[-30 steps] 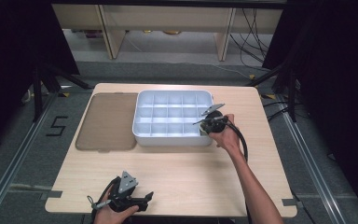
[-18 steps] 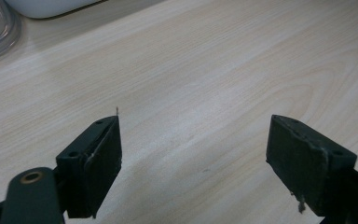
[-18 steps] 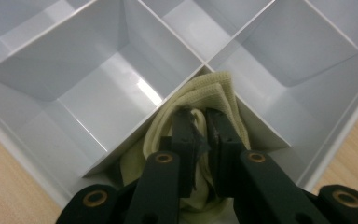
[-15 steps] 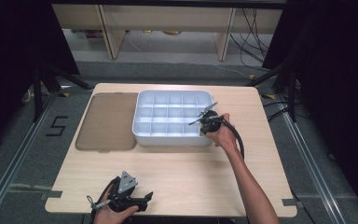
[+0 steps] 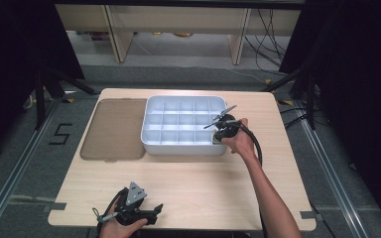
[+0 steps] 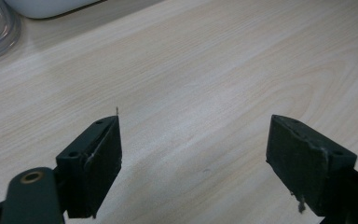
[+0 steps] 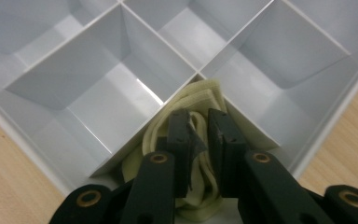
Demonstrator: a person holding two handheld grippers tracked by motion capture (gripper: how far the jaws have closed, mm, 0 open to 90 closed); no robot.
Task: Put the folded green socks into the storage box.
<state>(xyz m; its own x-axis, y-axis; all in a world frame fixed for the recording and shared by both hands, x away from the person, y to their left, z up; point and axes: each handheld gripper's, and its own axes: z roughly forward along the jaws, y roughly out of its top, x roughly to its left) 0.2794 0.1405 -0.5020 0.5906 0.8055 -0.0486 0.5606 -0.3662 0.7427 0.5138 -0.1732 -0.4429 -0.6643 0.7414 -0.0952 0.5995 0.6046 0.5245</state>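
In the right gripper view, the right gripper (image 7: 199,140) covers the middle of the cream cloth (image 7: 200,95), and the lower frame edge cuts off its near end. Pad contact cannot be determined. The compartment tray (image 7: 121,84) extends past every frame edge.

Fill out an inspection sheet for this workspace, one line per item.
Surface: light wooden table, bare in the near half.
Job's things: white compartment tray on the far half; folded cream cloth in its near right corner compartment.
Clutter: translucent brownish lid flat to the tray's left, otherwise nothing seen.
Grippers: right gripper reaches into that compartment, jaws narrow around the cloth and just opening a little; whether the pads press it cannot be told. Left gripper open over bare wood at the near edge.
Cables: black cable trails from the right gripper; more on the floor beyond.
Surroundings: grey floor, a taped 5, dark drapes.
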